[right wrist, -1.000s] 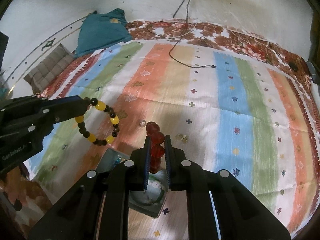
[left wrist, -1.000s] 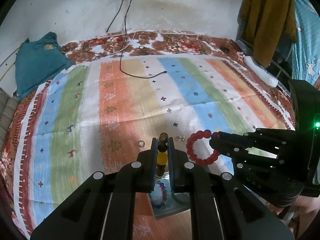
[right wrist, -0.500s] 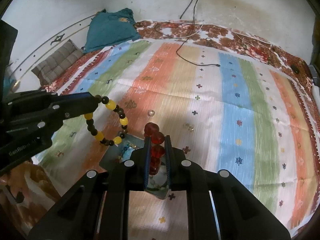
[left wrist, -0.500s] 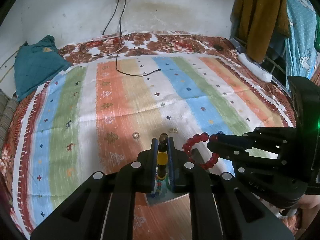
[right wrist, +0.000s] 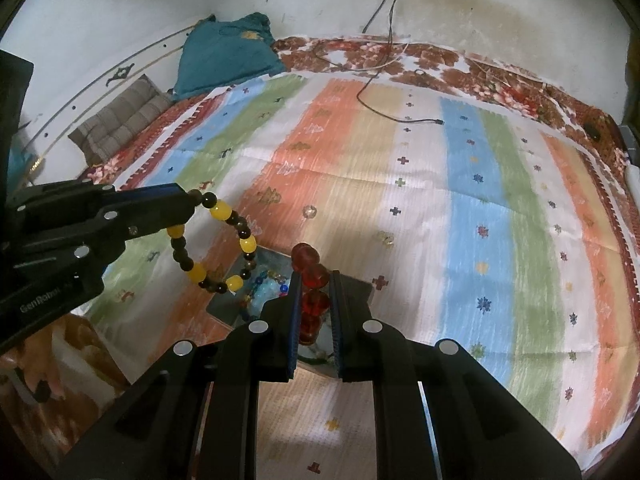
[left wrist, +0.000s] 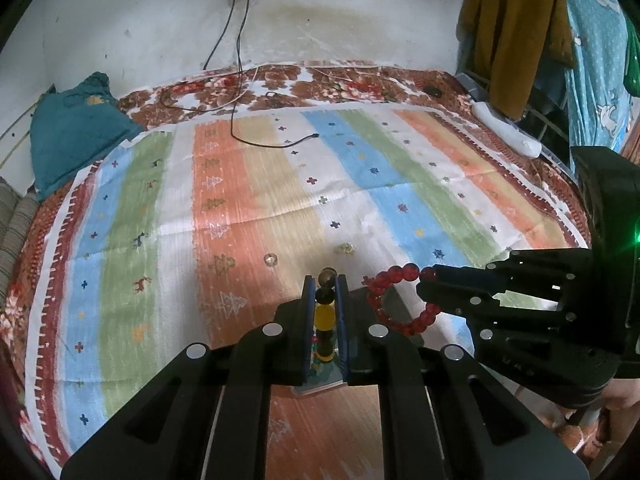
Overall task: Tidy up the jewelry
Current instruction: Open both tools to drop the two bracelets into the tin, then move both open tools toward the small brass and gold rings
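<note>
Striped bedspread fills the scene, a small tray lying near me. Since a second ago both my grippers have drifted over that tray, so the drop looks close. My left gripper is clamped on one yellow-and-dark bead bracelet; my right gripper is clamped on one red bead bracelet. One blue beaded piece sits in the tray. Two small trinkets lie farther off.

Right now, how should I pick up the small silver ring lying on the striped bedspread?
Come straight down from above and pinch across the small silver ring at its outer rim, one claw finger either side. It seems to lie flat on the soft striped bedspread, so a sideways approach would likely push it.
</note>
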The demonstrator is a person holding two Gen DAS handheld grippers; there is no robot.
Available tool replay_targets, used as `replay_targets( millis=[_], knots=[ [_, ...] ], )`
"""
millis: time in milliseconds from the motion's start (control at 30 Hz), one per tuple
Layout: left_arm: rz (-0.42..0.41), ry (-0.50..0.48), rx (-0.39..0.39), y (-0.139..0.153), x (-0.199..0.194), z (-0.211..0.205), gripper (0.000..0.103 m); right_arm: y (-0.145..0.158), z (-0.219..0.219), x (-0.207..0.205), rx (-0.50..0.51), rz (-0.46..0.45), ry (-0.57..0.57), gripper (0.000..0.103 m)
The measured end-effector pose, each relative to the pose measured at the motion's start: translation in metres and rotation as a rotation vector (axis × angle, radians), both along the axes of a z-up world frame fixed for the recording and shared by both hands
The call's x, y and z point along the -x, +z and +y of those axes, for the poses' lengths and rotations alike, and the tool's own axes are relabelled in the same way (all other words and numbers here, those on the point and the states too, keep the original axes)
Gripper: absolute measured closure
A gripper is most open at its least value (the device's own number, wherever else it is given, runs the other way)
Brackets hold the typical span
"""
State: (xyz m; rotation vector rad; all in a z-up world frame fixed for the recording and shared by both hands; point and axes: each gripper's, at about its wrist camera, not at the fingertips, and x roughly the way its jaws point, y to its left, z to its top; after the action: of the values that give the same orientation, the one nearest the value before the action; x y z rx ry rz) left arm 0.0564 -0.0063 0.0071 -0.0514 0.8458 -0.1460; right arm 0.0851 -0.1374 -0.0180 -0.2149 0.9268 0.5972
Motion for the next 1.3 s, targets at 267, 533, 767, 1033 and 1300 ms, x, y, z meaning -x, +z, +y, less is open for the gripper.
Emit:
replay_targets(
  millis=[267,533,767,1033,1300],
  knots=[
    [0.008,-0.007,-0.014,-0.003,0.003,-0.004,0.094,0.002,0.001,0.002,-0.011,0.002,0.012,0.089],
    [0.021,0.038,-0.015,-0.006,0.0,0.001,0.086,-0.002,-0.001,-0.004,0.012,0.023,-0.021,0.087],
    [0.042,0.066,-0.011,-0.009,-0.007,0.011,0.073,-0.01,-0.009,-0.019,0.041,0.048,-0.074,0.076],
    [0.099,0.117,-0.009,-0.019,-0.03,0.022,0.053,-0.022,-0.005,-0.043,0.082,0.095,-0.099,0.066],
    [0.127,0.135,-0.068,-0.027,-0.058,0.021,0.047,-0.033,-0.003,-0.064,0.11,0.129,-0.127,0.053]
  ],
)
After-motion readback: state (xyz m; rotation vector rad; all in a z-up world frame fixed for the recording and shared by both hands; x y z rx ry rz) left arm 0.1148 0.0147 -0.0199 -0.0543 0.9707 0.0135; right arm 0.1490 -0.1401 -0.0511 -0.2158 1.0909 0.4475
